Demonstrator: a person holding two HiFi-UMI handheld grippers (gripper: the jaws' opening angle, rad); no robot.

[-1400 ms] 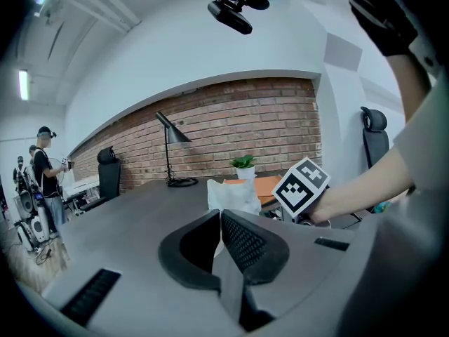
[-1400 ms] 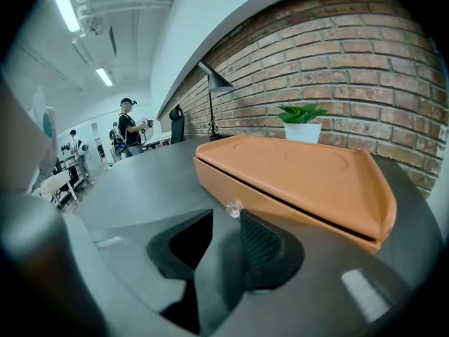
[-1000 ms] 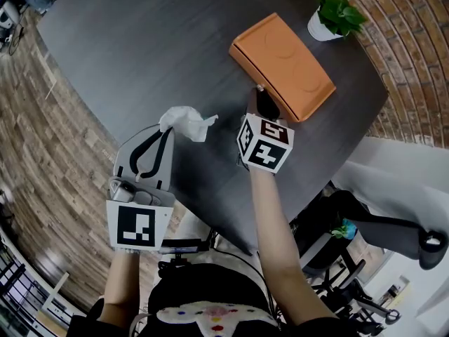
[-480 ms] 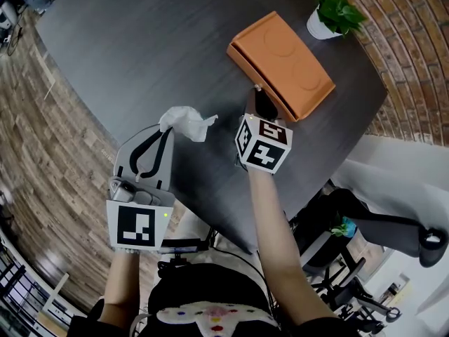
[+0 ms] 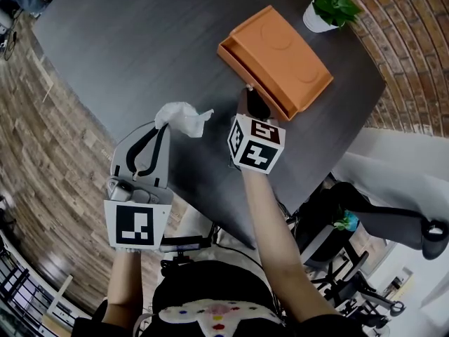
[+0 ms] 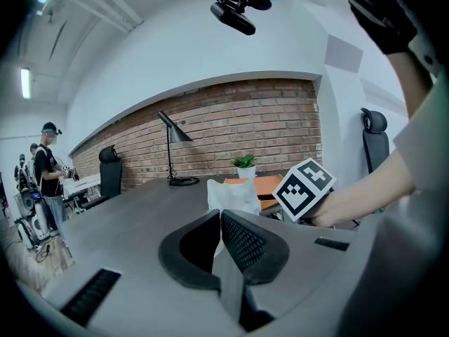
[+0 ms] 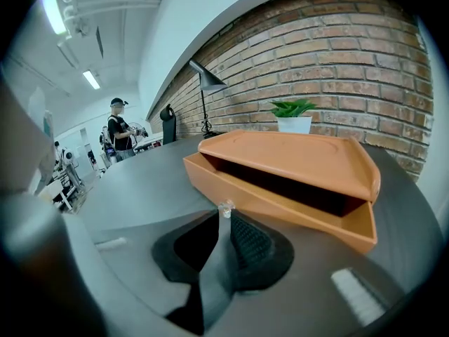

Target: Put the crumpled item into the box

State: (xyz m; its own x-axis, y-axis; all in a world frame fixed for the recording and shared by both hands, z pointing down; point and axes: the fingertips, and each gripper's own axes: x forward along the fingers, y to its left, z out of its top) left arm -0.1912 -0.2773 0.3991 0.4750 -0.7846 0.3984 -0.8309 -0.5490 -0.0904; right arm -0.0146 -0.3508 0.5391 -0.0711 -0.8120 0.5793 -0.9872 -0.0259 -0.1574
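While the left tool [image 5: 163,126] is clenched on the crumpled white tissue [image 5: 184,116], holding it just above the dark grey bench [image 5: 140,41] short of the box, the right tool [image 7: 224,216] is pinched shut on a small clear knob [image 7: 225,207] at the front of the flat orange plastic box [image 7: 295,156]. Set against the head view a second ago, that front now stands out from under the orange top as a shallow drawer [image 7: 280,202], and a dark gap shows between top and drawer. The right tool has evidently closed on the knob and drawn it toward the person. For the task, this looks like the opening step half done: there is now a slot for the tissue, though still narrow, and the tissue itself has not been brought over. By count there are two tools, one crumpled tissue, one box with one drawer and one knob. Beyond the box stand one green plant in a white pot [image 5: 330,2] and, farther along the bench, one black desk lamp [image 6: 170,128].
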